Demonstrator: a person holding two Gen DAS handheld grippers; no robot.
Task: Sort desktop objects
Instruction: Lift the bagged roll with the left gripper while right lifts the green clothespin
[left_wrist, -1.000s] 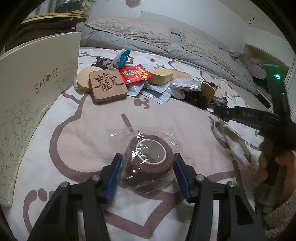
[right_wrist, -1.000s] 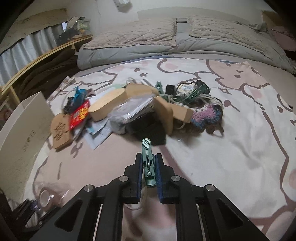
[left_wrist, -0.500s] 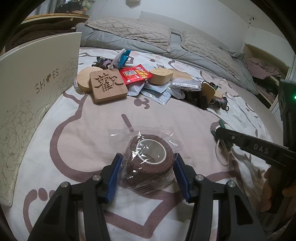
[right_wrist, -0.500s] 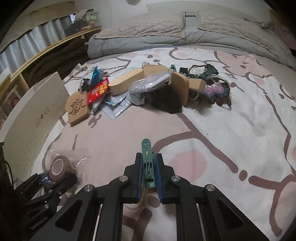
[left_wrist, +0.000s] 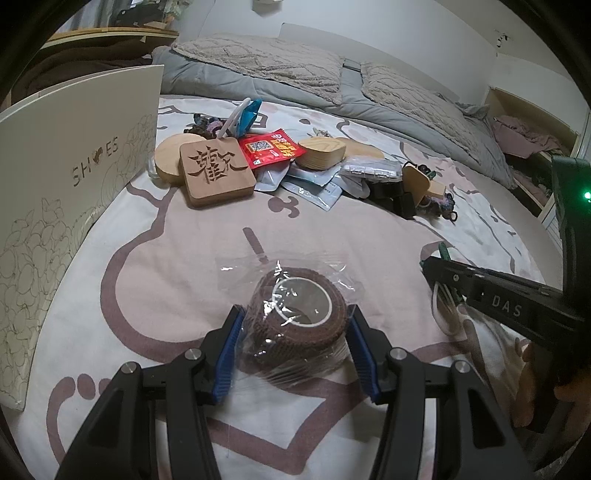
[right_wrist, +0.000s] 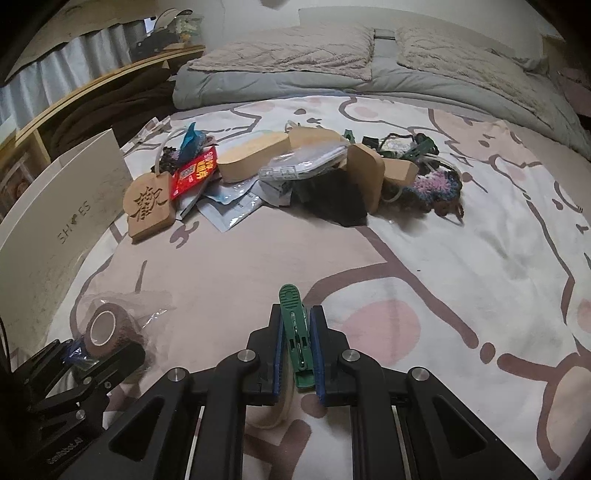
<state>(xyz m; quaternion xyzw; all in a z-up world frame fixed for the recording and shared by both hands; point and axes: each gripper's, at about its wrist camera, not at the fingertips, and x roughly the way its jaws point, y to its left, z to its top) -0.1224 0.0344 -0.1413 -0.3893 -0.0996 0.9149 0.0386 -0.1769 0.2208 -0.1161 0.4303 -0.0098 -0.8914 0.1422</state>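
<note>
Currently the brown tape roll, sealed in a clear crinkled wrapper, is sitting on the patterned bedspread between the blue pads of the left claw. Both pads are pressing the wrapper against the roll's sides, so I am reading this claw as clamped on the roll; the roll's base appears to be resting on the bedspread rather than raised.

The right claw is holding a green clothes peg upright, jaws nearly together on its flanks, peg tip projecting past the pads. A pale loop of cord is hanging beneath it; what it belongs to I cannot tell.

Further out, the unsorted heap is lying well apart from both claws: a carved wooden block, a red sachet, pale blue pouches, other wooden pieces and a crocheted item. A white shoe box lid is standing on edge along the left side.

Judgement on doing the step well:
- Roll: the wrapper is slippery and loose, so grip should be bearing on the roll body, not on film alone; lifting straight up before carrying should avoid dragging the bedspread.
- Peg: the hold is narrow; keeping the wrist steady should stop the peg pivoting.
- The two claws are working near each other, so moving one at a time looks safer.
</note>
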